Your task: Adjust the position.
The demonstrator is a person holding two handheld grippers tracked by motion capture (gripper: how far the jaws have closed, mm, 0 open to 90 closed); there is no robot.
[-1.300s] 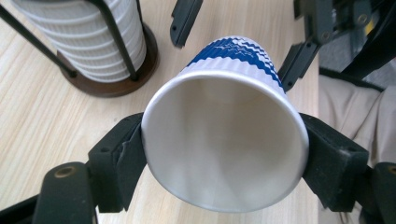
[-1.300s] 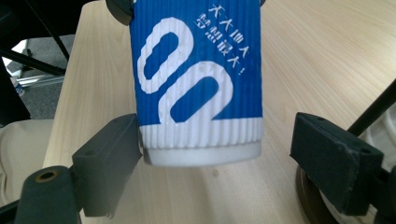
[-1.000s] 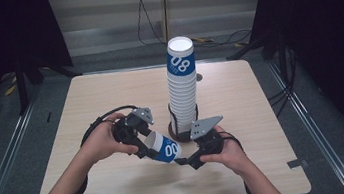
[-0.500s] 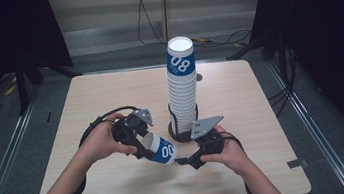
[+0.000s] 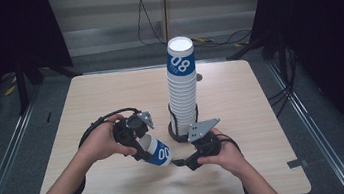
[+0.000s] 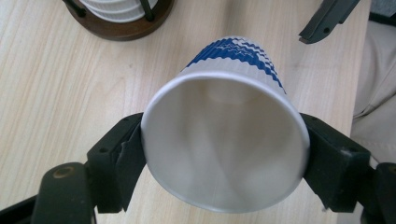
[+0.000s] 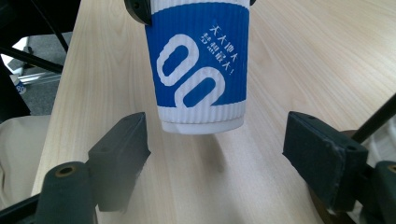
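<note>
the left gripper (image 6: 219,154) is clamped on the cup (image 5: 157,151) rim, near the table (image 5: 260,90) front edge. the right gripper (image 7: 219,154) jaws, just closing, seem apart from its base.

Blue-and-white ribbed cup (image 7: 198,65) (white numerals), pale wood table (image 5: 109,92), black jaws

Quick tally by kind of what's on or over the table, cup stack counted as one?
Loose blue-and-white paper cup: 1
Cup stack: 1
Round wooden stack holder: 1
Hand-held grippers: 2, left hand-held gripper and right hand-held gripper
Total: 5
</note>
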